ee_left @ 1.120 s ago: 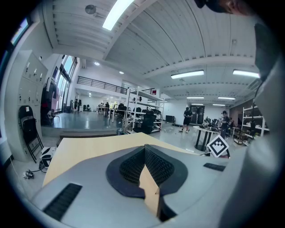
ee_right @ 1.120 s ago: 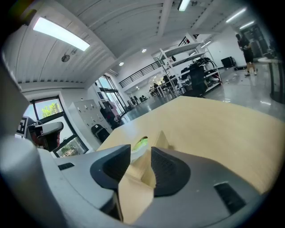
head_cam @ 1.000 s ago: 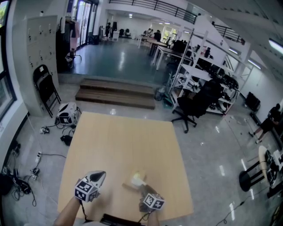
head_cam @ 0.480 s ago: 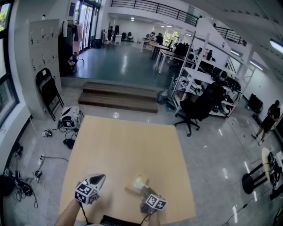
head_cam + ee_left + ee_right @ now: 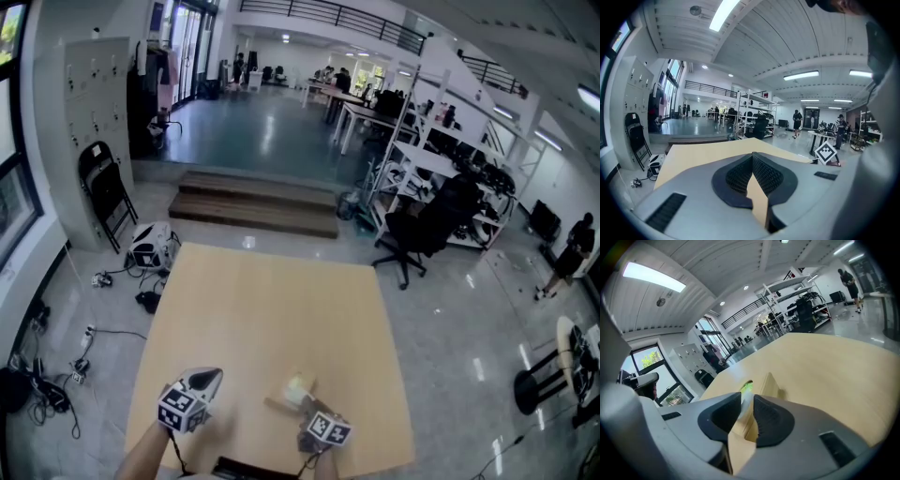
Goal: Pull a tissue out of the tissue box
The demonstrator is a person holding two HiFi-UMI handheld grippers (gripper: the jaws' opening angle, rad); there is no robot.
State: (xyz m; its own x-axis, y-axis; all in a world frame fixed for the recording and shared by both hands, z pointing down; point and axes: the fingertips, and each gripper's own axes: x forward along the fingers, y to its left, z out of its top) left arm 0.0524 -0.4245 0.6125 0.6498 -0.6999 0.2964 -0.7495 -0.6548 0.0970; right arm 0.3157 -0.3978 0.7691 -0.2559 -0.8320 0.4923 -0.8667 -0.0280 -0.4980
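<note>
Apparently the right gripper (image 5: 746, 400) is pinching a thin white tissue (image 5: 742, 408) at the tan cardboard tissue box (image 5: 769, 383), which is sitting near the front edge of the light wooden table (image 5: 272, 300). The pull itself is looking unfinished. The left gripper (image 5: 753, 157) is hovering pressed together, empty.

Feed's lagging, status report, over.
Left claw shut, empty. Right claw pinching pale tissue atop small tan cardboard tissue box. Nothing obstructing.
</note>
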